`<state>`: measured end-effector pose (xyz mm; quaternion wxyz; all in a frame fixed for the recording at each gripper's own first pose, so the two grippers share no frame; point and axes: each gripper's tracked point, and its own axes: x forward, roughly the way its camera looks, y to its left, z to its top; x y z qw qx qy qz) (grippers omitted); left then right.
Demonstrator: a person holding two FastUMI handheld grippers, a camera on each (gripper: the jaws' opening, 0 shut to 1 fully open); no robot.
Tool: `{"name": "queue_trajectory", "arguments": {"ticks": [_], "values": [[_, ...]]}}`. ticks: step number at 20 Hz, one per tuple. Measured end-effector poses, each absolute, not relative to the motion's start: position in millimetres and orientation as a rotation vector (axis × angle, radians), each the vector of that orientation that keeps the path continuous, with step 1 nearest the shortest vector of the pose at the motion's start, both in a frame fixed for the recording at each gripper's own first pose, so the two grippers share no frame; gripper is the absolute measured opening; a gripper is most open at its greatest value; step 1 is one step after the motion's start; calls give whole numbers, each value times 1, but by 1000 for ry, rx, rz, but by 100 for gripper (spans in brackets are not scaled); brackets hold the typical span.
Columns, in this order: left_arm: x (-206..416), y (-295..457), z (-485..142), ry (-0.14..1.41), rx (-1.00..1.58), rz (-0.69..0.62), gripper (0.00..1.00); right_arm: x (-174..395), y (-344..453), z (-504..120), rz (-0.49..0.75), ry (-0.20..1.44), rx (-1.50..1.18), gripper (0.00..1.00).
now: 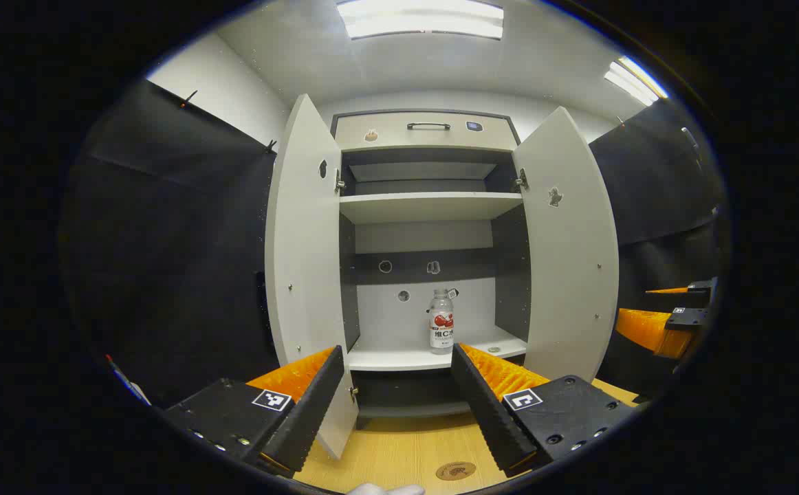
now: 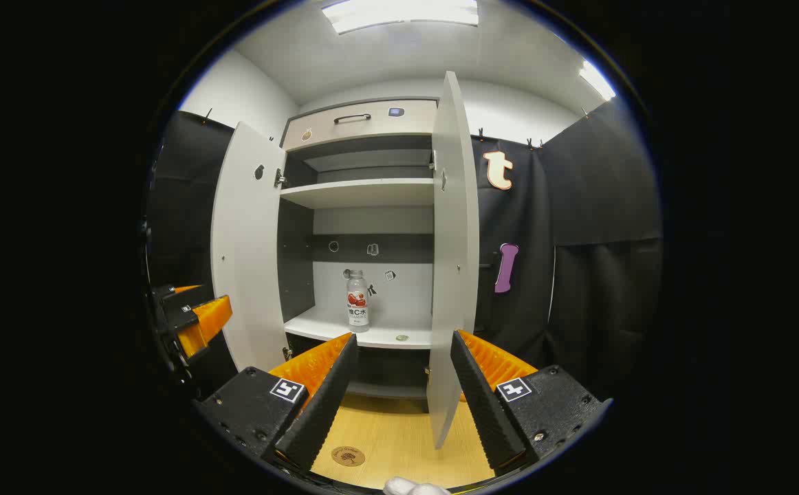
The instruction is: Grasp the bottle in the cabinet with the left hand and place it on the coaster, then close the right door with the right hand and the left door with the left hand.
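A clear bottle (image 1: pixel 441 321) with a red-and-white label stands upright on the lower shelf of the open cabinet (image 1: pixel 434 206), right of the shelf's middle. My left gripper (image 1: pixel 396 354) is open in front of the cabinet, short of the shelf, nothing between its fingers. A round brown coaster (image 1: pixel 455 470) lies on the wooden tabletop below. In the right gripper view the bottle (image 2: pixel 357 301) stands beyond my open right gripper (image 2: pixel 403 340), whose fingers straddle the edge of the right door (image 2: pixel 451 261). The left door (image 2: pixel 248 254) swings wide open. The coaster (image 2: pixel 348 456) lies low at left.
A drawer with a dark handle (image 1: pixel 428 126) tops the cabinet, and an upper shelf (image 1: pixel 430 205) is bare. A small round disc (image 1: pixel 494 349) lies on the lower shelf right of the bottle. The other gripper (image 1: pixel 668 323) hangs at the far right. Black cloth walls flank the cabinet.
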<state>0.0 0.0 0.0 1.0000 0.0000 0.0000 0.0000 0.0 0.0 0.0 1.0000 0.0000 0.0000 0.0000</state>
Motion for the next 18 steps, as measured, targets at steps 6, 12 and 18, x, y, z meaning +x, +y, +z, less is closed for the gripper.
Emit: {"name": "queue_trajectory", "arguments": {"ticks": [6, 12, 18], "values": [[4, -5, -7, 17, -13, -9, 95, -9, -5, -7, -9, 16, -22, 83], [9, -5, -2, 14, 9, 16, 96, 0, -10, -13, 8, 27, -23, 84], [27, -9, -6, 23, 17, 16, 95, 9, -22, -9, 9, 18, 2, 83]]}}
